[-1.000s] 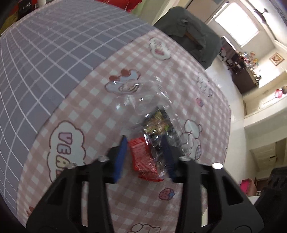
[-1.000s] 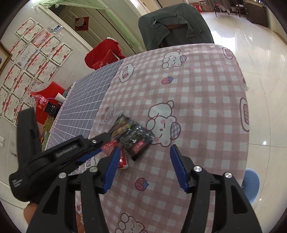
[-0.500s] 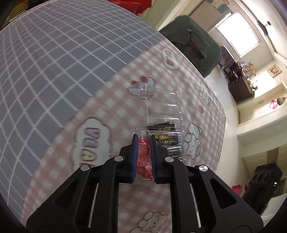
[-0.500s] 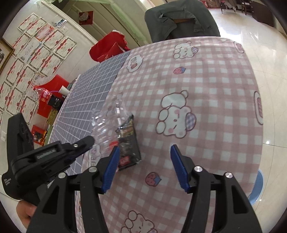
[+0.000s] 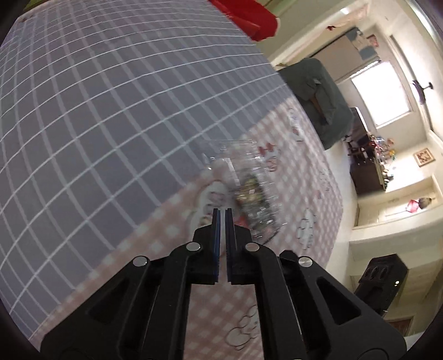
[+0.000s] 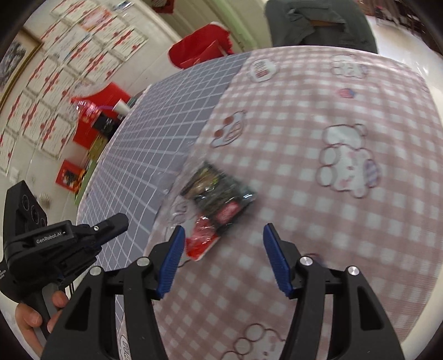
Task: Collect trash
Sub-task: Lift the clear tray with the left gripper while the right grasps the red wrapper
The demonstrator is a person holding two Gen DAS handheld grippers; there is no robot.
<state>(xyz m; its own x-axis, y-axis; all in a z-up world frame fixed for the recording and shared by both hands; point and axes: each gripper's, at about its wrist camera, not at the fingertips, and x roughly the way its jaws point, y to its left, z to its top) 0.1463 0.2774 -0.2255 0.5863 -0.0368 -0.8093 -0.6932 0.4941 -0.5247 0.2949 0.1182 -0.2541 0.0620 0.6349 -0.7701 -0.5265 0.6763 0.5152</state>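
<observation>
Snack wrappers [image 6: 218, 199] lie on the pink checked desk [image 6: 346, 229], just beyond the right tongs [image 6: 221, 256], spread wide as if lining up a grab; the left tongs [image 5: 221, 221], pressed together and empty, hang nearby.

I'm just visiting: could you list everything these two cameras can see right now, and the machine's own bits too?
Snack packet: one, black, on pink cloth.
Wrapper: one, red, beside the packet, nearer the camera.
Clear plastic: one crumpled piece, transparent, at the cloths' seam.
Pink cloth: one, pink check with bears, table's right part.
Grey cloth: one, grey grid, table's left part.
Chair: one, dark green cover, behind table.
Paper cup: one, white, far left.
Left gripper: one, black, closed, empty.
Right gripper: one, black with blue pads, open over the wrapper.
</observation>
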